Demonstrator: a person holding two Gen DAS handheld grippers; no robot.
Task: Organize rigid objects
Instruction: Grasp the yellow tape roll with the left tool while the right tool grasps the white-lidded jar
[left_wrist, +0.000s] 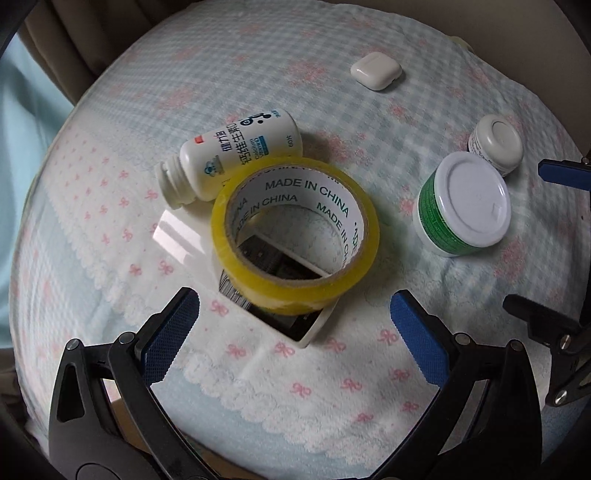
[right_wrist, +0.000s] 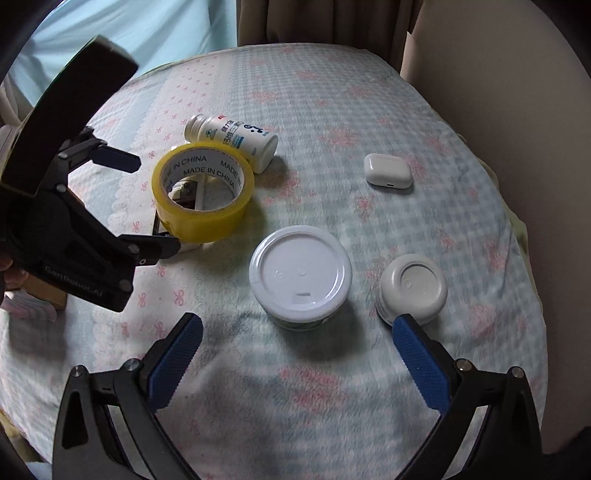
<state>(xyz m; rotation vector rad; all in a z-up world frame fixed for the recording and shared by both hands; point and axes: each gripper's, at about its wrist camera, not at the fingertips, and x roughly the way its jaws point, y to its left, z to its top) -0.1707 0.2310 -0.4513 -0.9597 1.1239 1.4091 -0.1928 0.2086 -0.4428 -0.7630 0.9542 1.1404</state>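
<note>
A yellow tape roll lies tilted on a flat white box, leaning against a white pill bottle that lies on its side without a cap. My left gripper is open, just in front of the roll and the box. A green jar with a white lid, a small white jar and a white earbud case stand to the right. In the right wrist view my right gripper is open, just in front of the green jar, with the small jar by its right finger.
Everything rests on a soft towel with pink bows over a round surface. The left gripper body shows at the left of the right wrist view. The tape roll, bottle and earbud case lie beyond. Curtains hang behind.
</note>
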